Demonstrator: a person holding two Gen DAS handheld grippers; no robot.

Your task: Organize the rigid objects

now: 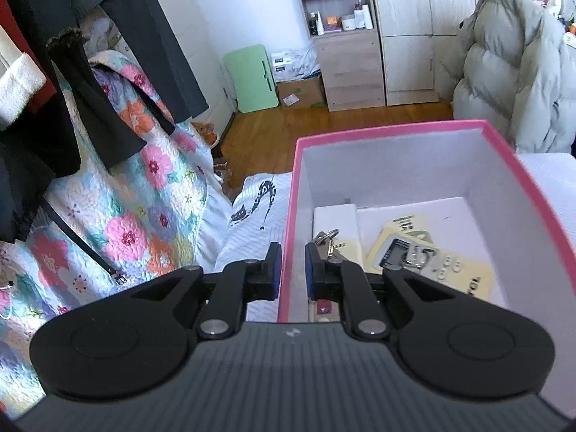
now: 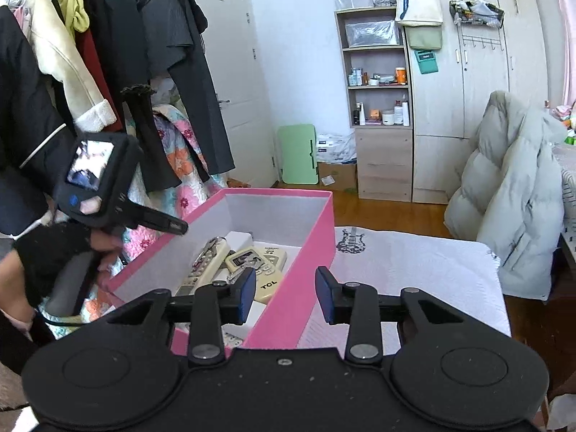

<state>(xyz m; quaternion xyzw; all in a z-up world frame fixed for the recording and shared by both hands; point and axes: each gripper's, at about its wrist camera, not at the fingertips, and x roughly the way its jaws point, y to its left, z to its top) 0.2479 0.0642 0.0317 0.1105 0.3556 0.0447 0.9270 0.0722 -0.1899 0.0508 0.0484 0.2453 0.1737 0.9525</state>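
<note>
A pink box (image 1: 396, 130) with white inner walls stands on a white quilted cover. My left gripper (image 1: 291, 264) is shut on the box's left wall, one pad outside and one inside. In the right wrist view that gripper (image 2: 172, 226) is held by a hand in a black glove at the box's left rim (image 2: 201, 212). My right gripper (image 2: 287, 289) straddles the box's right wall, jaws open, with the pads clear of it. Inside lie a bunch of keys (image 1: 325, 239), a cream TCL remote (image 2: 268, 280), a longer remote (image 2: 210, 259) and a white block (image 1: 334, 216).
The white cover (image 2: 403, 273), printed with a guitar, spreads right of the box. Hanging clothes (image 2: 118, 72) and a floral quilt (image 1: 136, 216) crowd the left. A pale puffy coat (image 2: 511, 198) hangs at the right. A shelf unit (image 2: 378, 108), wardrobe and green folding table (image 2: 298, 154) line the far wall.
</note>
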